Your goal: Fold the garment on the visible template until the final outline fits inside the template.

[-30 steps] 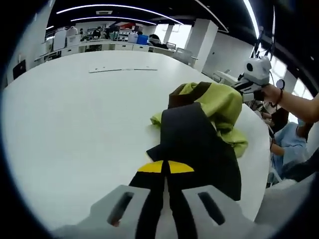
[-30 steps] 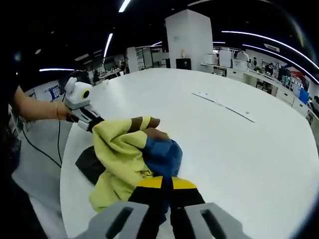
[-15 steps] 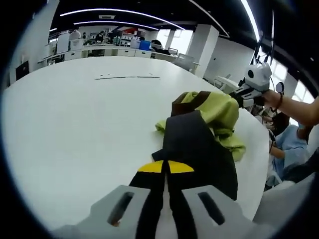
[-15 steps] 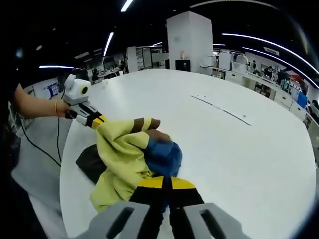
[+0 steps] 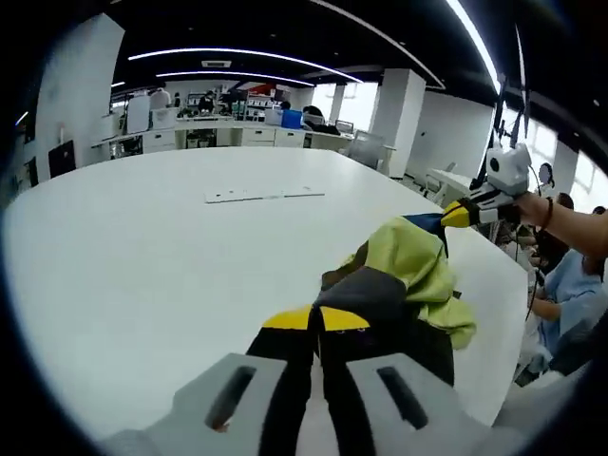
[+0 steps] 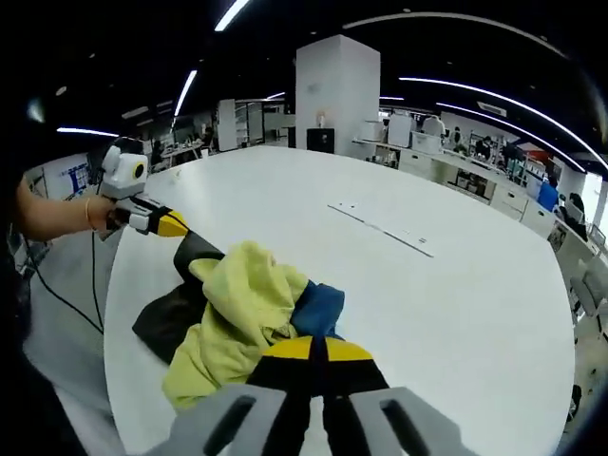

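Near the table's (image 5: 114, 266) right edge, in the left gripper view, the left gripper (image 5: 316, 328) clamps the garment's (image 5: 404, 271) dark cloth, now raised off the surface, while the right gripper (image 5: 456, 215) pulls the far corner taut. From the right gripper view, the right gripper clamps the blue part, and the bundle has stretched longer than a second ago. Spreading seems underway; folding hasn't begun.

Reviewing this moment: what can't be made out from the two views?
- Garment type and full outline: bunched up in both views.
- Template: only thin marks on the table far off, too small to trace.
- Left gripper and right gripper: shut on cloth, the held edge hidden by the jaws.
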